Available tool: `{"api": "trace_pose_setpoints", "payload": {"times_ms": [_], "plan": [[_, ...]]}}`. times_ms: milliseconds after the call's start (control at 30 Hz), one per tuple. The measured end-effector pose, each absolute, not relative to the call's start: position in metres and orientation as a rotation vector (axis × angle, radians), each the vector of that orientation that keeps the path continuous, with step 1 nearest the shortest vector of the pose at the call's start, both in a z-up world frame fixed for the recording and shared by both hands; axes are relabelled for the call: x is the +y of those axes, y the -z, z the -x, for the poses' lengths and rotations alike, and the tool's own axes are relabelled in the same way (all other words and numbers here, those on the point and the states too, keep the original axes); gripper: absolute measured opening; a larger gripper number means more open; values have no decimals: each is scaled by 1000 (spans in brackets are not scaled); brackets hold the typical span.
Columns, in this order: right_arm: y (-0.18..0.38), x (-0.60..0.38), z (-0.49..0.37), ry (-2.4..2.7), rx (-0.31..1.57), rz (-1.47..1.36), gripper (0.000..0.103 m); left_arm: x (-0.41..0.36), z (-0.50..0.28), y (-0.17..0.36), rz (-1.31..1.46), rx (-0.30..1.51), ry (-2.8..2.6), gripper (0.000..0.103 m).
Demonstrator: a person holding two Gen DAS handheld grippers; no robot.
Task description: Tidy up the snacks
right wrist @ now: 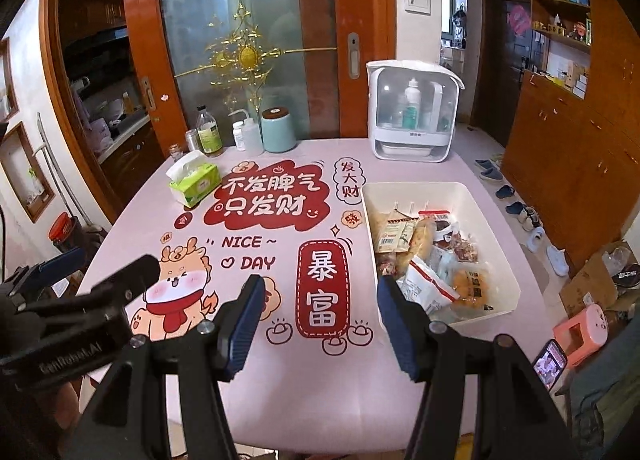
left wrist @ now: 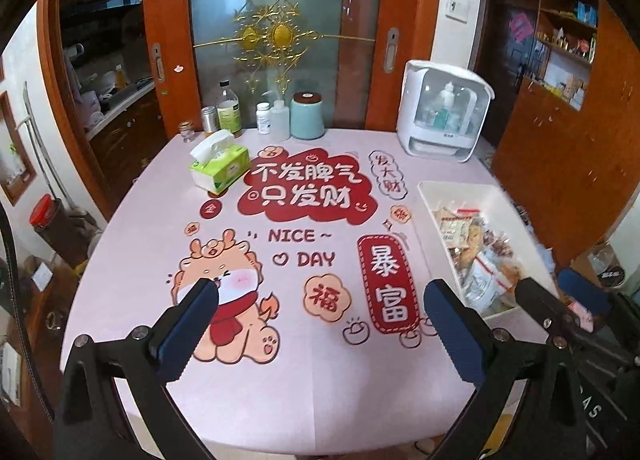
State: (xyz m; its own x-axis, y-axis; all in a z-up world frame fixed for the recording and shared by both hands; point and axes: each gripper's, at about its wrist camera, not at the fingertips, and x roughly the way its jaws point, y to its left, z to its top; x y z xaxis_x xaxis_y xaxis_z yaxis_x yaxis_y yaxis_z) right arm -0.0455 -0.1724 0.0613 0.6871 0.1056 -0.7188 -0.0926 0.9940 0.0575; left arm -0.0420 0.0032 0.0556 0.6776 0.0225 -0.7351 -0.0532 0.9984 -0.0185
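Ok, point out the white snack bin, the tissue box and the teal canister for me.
white snack bin (right wrist: 496,220): right wrist view, bare right inner wall.
tissue box (right wrist: 200,180): right wrist view, green side face.
teal canister (right wrist: 278,132): right wrist view, middle of body.

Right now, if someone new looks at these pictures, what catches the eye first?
The pink tablecloth with its big red print and cartoon dragon fills the middle. A white bin full of snacks sits at its right edge. Both grippers, left and right, hang open and empty in front.
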Motion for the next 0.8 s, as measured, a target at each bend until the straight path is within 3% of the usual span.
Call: {"api": "trace_pose_setpoints", "payload": {"times_ms": [800], "plan": [[-50, -173, 31, -104, 859, -12, 64, -2, 22, -40, 16, 914, -95, 102]]}}
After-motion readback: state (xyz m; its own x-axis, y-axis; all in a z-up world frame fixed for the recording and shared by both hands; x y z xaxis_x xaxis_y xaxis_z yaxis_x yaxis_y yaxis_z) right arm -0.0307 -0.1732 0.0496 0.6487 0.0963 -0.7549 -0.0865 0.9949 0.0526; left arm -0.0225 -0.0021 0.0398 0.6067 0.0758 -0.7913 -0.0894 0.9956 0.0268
